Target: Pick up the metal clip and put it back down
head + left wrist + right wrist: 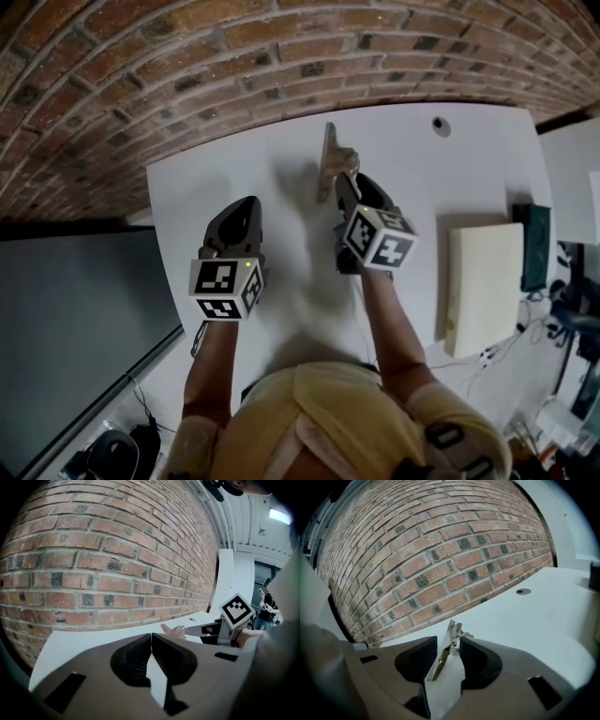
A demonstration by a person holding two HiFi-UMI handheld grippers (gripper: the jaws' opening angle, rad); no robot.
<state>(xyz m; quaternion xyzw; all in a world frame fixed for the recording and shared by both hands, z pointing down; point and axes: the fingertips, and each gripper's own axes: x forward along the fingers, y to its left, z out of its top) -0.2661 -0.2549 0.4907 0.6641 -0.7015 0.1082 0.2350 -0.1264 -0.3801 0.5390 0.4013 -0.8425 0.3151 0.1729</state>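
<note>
Yellow cloth shoulders (pixel 328 422) fill the bottom of the head view. Big red brick wall (pixel 187 75) runs across the top, above the flat white table (pixel 450 178). Left grey gripper (pixel 246 204) is squeezed closed on nothing. Right grey gripper (pixel 345 183) pinches the small shiny metal clip (pixel 449 646), upper middle of the frame.

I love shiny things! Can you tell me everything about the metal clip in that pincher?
The metal clip is shiny and silvery, made of thin flat metal arms joined by a spring part near the middle. The right gripper is shut on it, with dark ribbed pads pressing on both its sides. It stands on edge between the jaws, and its pointed end pokes out toward the brick wall, over the white table. Whether it touches the table is unclear.
</note>
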